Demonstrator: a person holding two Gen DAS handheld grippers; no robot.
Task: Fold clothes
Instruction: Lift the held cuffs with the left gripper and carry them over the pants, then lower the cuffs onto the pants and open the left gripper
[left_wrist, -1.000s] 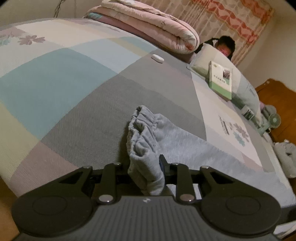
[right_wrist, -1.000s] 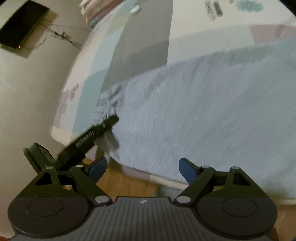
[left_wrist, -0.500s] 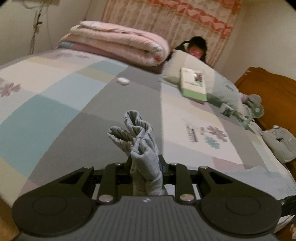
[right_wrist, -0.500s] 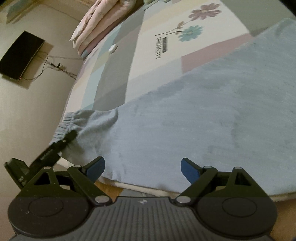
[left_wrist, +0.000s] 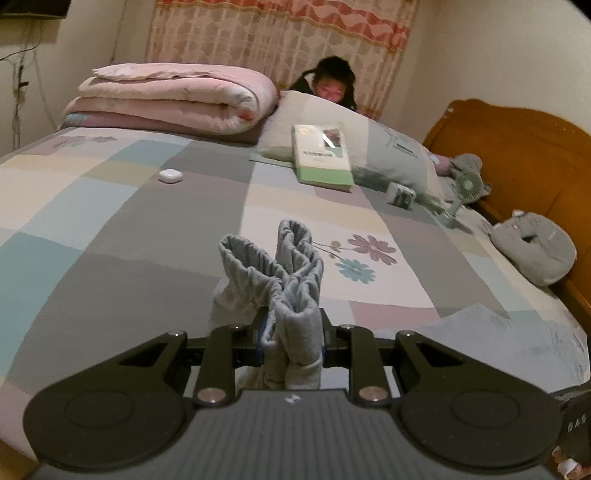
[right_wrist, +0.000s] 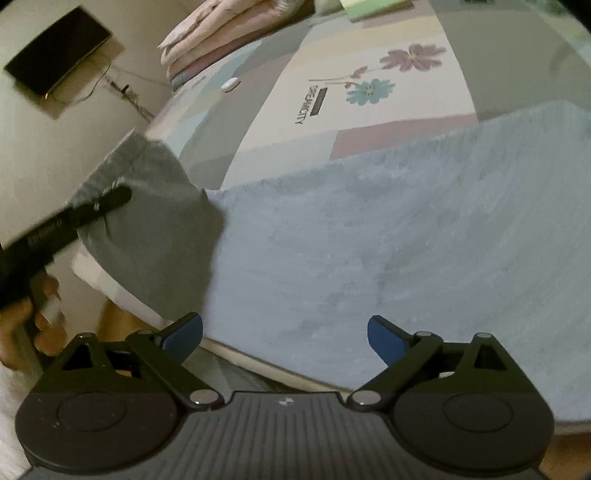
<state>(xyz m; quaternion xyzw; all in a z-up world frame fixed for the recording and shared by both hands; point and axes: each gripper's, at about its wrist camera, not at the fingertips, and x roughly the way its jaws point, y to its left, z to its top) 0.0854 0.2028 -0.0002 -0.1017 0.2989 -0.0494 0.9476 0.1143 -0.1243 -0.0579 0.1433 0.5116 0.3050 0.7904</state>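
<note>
fabric bunches between the jaws of the left gripper (left_wrist: 291, 332), which are clenched on the elastic waistband of the grey garment (left_wrist: 291, 280) and hold it lifted above the bed (left_wrist: 110, 236). the rest of the garment lies spread flat over the near edge of the patchwork sheet (right_wrist: 369, 236). the right gripper (right_wrist: 285, 330) hovers low at the bed's edge with its jaws spread wide and nothing between them. farther up the bed sit a folded pink quilt (left_wrist: 173, 99), a book (left_wrist: 321, 153) on a pillow (left_wrist: 388, 155), and a small white case (left_wrist: 170, 175)
</note>
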